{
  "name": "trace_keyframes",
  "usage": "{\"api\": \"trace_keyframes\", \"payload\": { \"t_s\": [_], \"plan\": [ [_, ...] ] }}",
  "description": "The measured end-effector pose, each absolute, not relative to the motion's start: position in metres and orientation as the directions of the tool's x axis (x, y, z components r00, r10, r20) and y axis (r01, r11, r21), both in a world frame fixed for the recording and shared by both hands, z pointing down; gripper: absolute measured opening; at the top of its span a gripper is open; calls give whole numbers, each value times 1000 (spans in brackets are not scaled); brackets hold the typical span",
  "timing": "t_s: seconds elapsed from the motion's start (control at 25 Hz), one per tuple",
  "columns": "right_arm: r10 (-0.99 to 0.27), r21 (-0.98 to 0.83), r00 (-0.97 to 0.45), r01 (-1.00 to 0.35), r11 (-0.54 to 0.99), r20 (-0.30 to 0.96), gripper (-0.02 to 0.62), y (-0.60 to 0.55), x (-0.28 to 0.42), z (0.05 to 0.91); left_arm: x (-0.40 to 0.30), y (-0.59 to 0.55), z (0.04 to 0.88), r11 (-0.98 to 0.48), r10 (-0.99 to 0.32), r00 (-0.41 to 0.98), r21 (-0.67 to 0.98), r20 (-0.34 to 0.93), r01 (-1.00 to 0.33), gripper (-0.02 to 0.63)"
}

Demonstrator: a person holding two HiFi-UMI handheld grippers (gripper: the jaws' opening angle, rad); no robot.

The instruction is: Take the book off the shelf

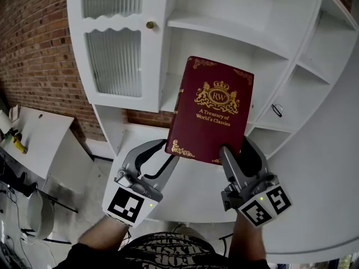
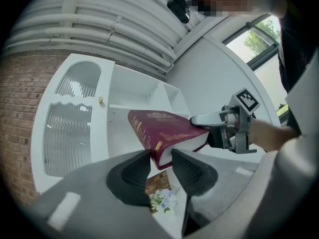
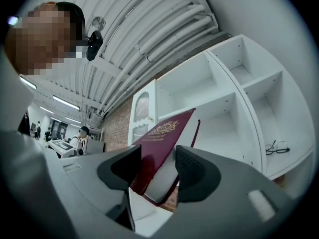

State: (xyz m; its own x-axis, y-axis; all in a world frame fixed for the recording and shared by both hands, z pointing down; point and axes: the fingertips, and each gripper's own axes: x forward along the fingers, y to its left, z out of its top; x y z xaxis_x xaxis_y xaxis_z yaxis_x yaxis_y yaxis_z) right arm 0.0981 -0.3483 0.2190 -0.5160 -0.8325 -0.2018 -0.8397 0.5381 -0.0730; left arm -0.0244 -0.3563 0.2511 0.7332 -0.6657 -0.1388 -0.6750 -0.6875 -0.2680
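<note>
A dark red hardback book (image 1: 213, 111) with gold print on its cover is held in the air in front of the white shelf unit (image 1: 224, 27), clear of the boards. My left gripper (image 1: 165, 150) is shut on its lower left corner. My right gripper (image 1: 233, 150) is shut on its lower right edge, one finger across the cover and the other behind. In the left gripper view the book's corner (image 2: 159, 128) sits between the pads of the left gripper (image 2: 160, 166), and the right gripper (image 2: 234, 128) holds the far edge. In the right gripper view the book (image 3: 162, 143) stands tilted in the right gripper (image 3: 158, 166).
A pair of glasses (image 1: 277, 110) lies on a lower right shelf board. A cabinet door with ribbed glass (image 1: 115, 49) and a brass knob (image 1: 150, 24) stands at the left. A white table (image 1: 39, 133) carries a yellow object (image 1: 18, 144). Small flowers (image 2: 163, 200) show below the left jaws.
</note>
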Motion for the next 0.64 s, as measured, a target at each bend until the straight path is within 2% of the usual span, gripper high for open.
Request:
{"api": "trace_keyframes", "payload": {
  "t_s": [0.64],
  "plan": [
    [-854, -103, -502, -850, 517, -139, 225, -358, 97, 211, -25, -365, 242, -708, -666, 738, -221, -107, -671, 140]
  ]
}}
